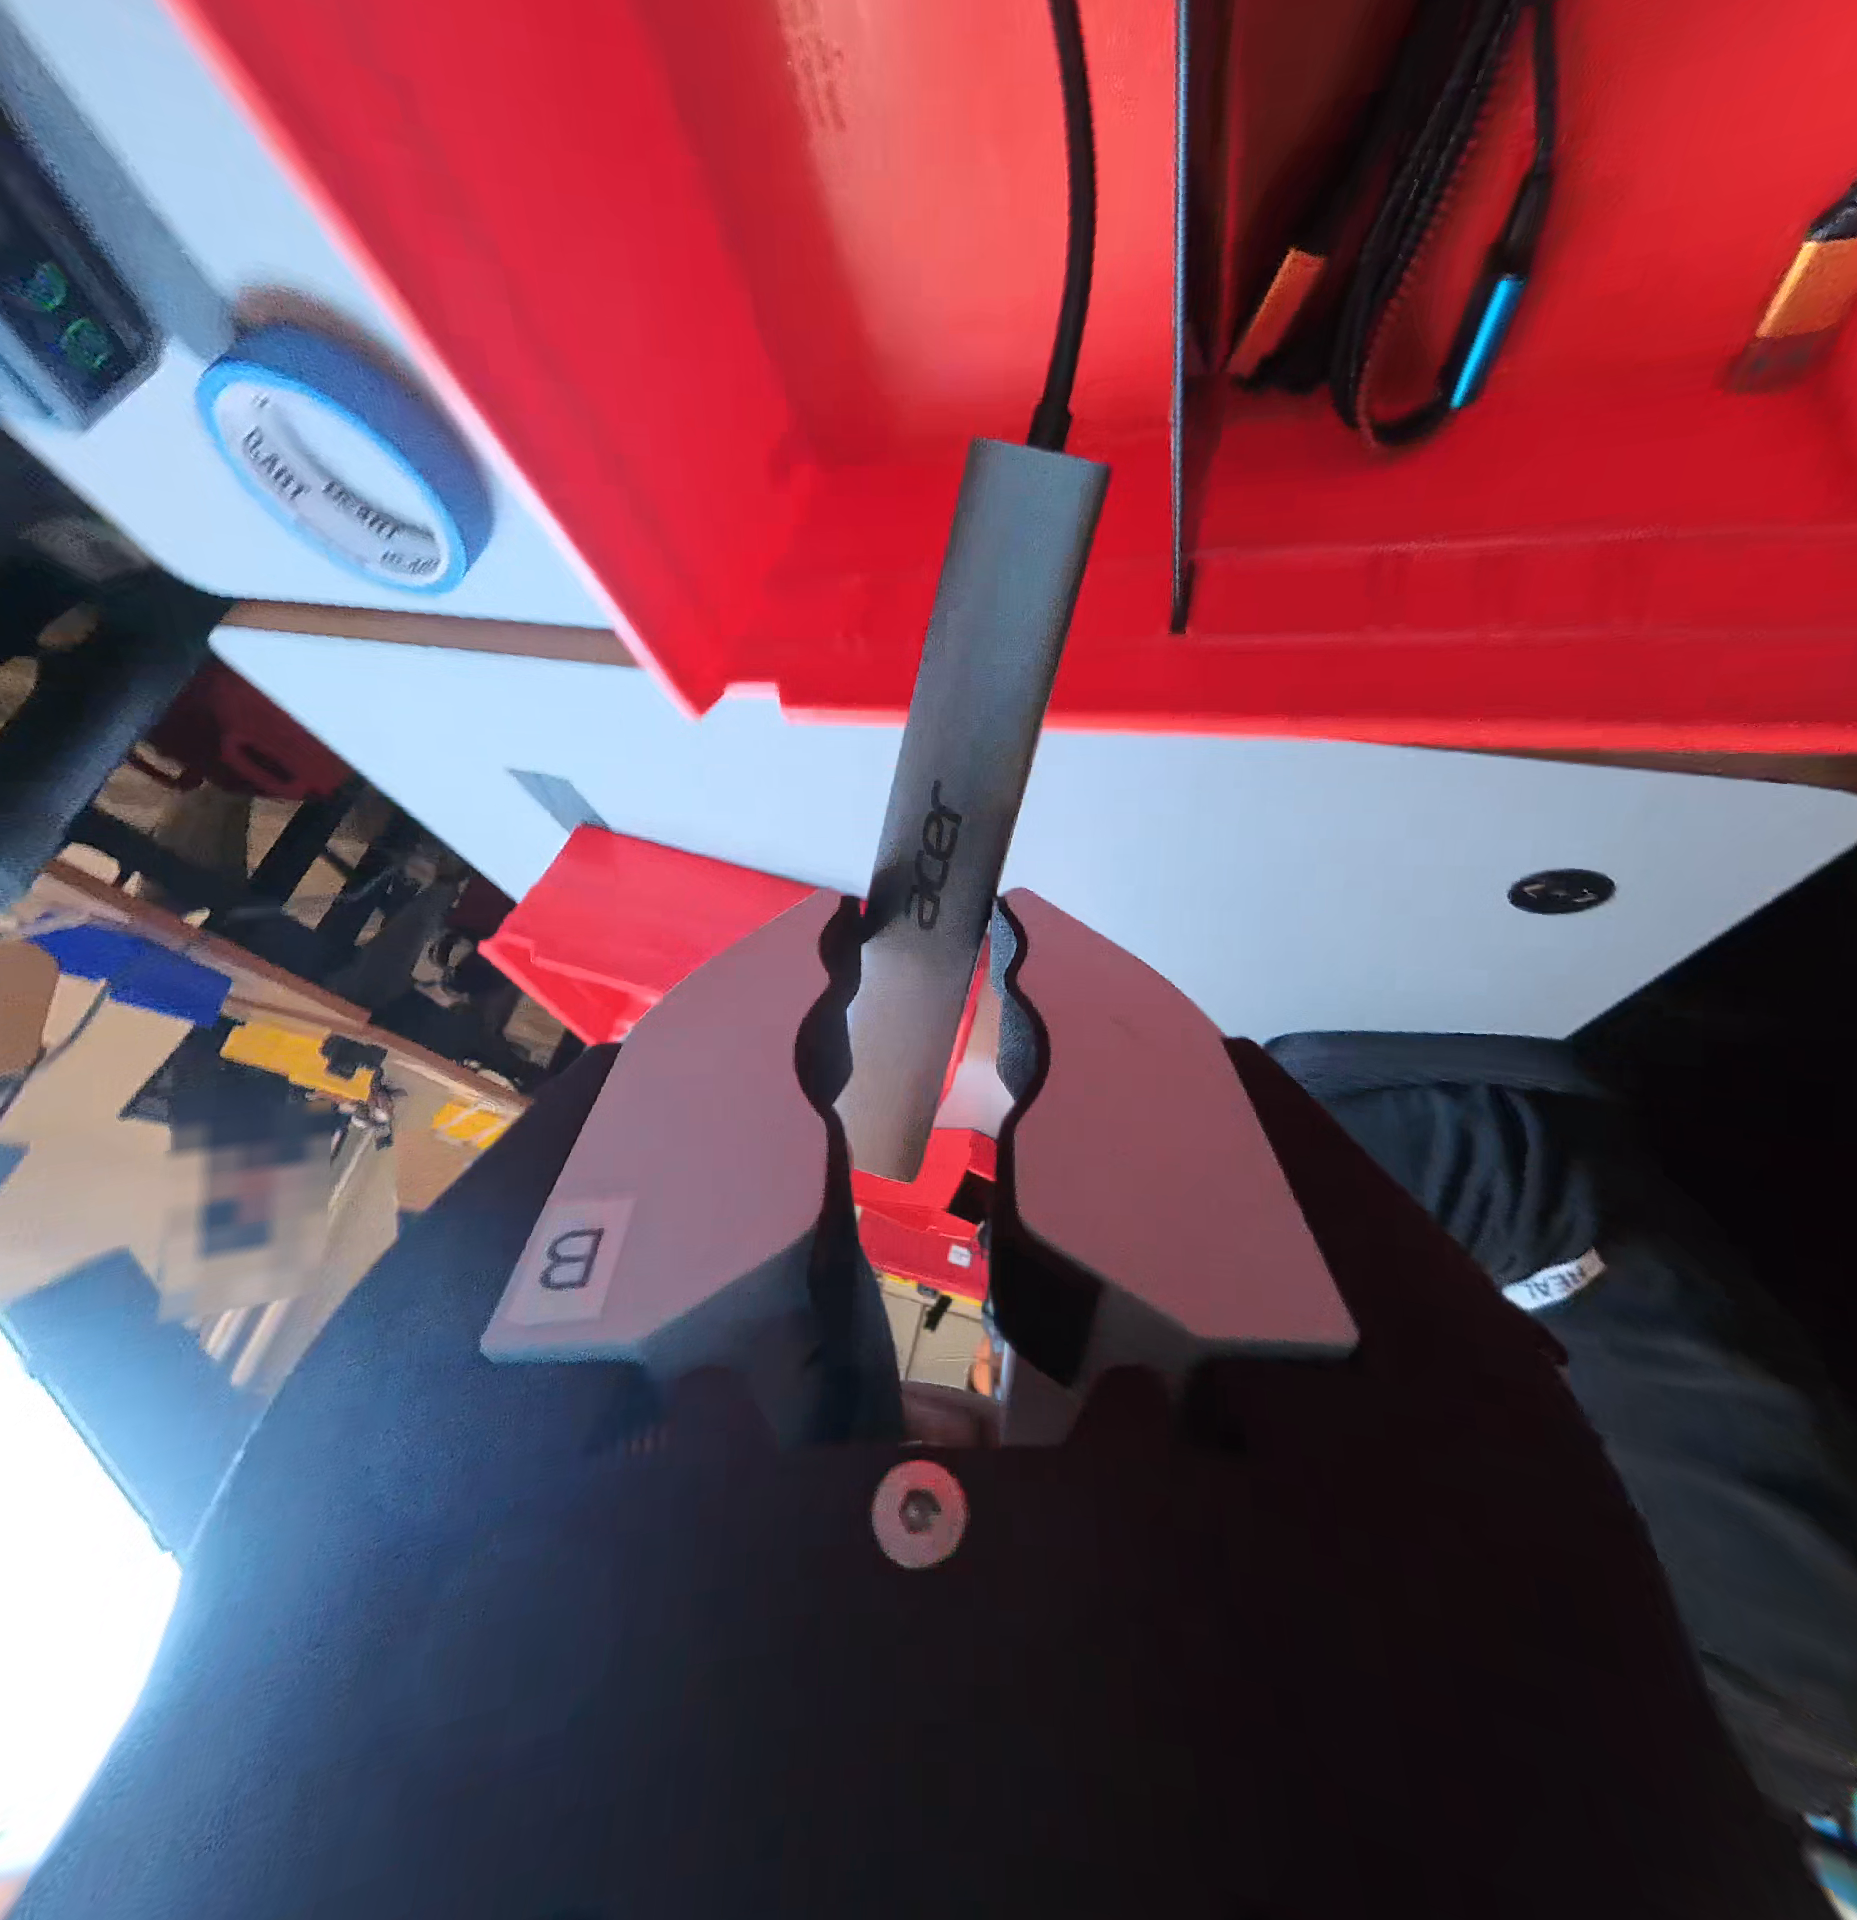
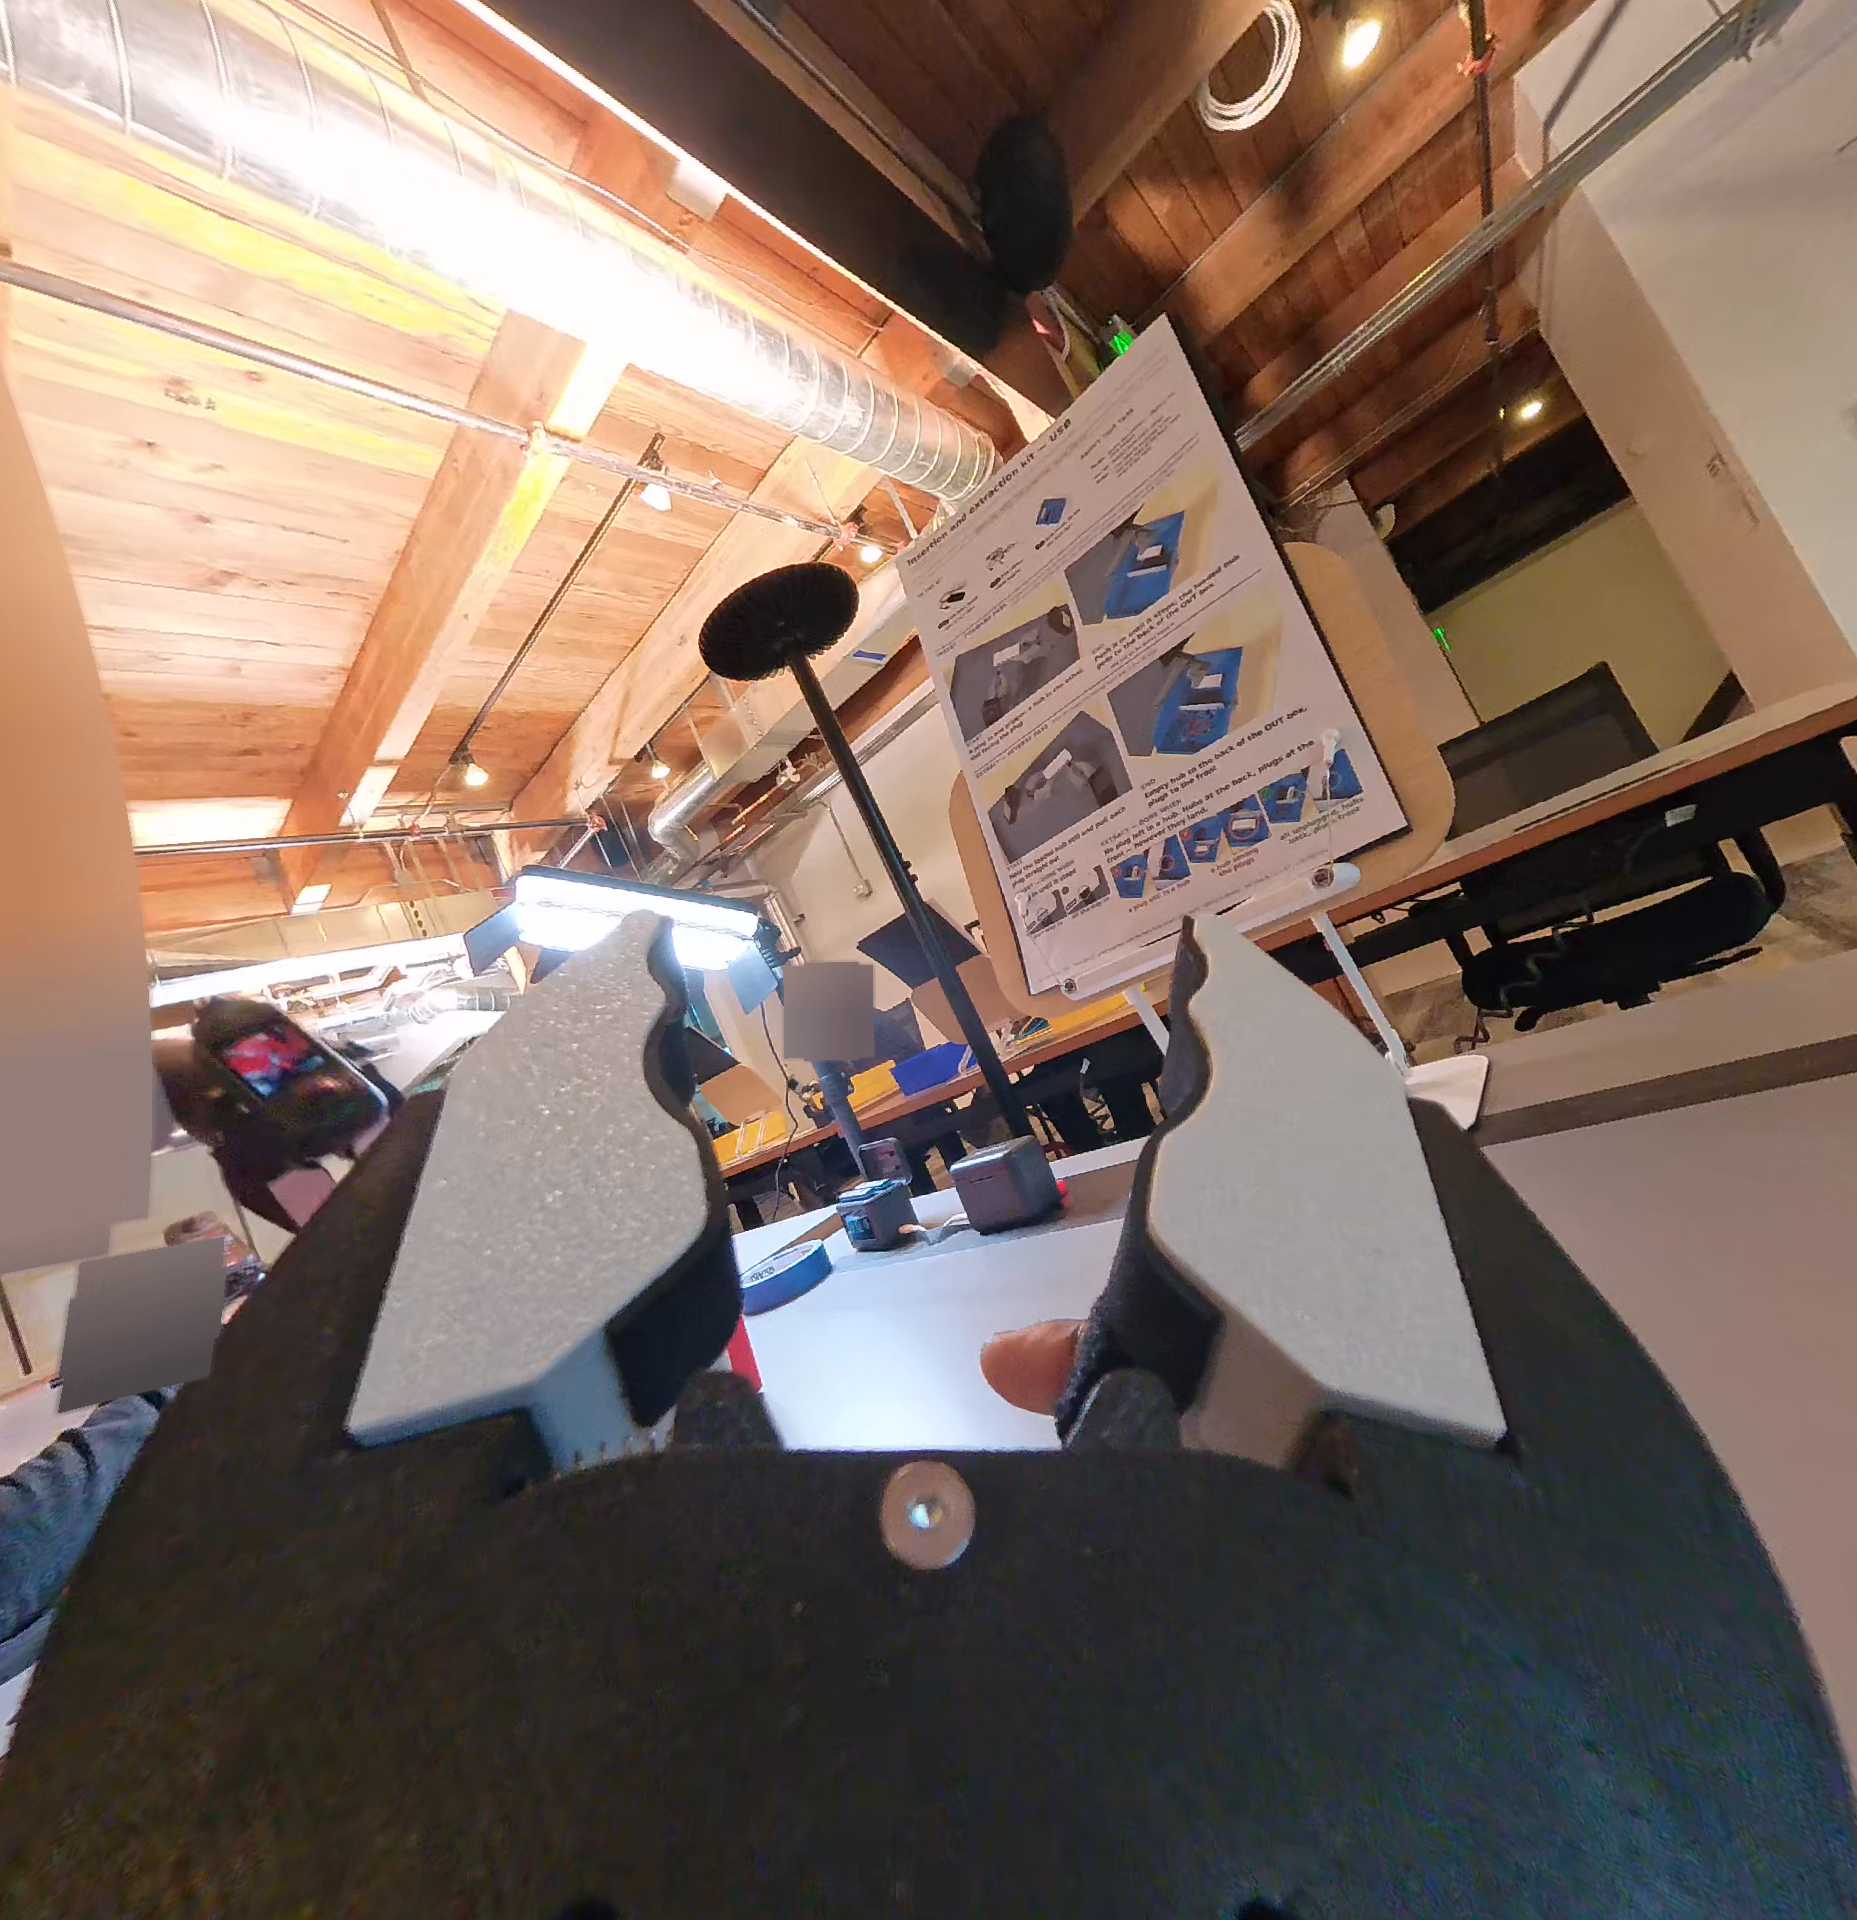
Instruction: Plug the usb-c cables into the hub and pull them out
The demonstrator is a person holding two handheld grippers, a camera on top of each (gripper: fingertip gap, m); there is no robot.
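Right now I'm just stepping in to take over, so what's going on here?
The left tongs are clamped on a slim grey hub, held over a red bin with loose cables inside. The right tongs are open and empty, pointing up toward the ceiling. No plug can be seen in the hub yet.

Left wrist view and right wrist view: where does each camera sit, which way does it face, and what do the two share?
Left wrist view: sits on the left tongs, looking along them down at the red bin on the white table; the tongs grip the grey hub.
Right wrist view: sits on the right tongs, tilted up toward the ceiling and an instruction poster; the tongs are open and empty, with a fingertip showing.
Shared: the blue tape roll and the white table.
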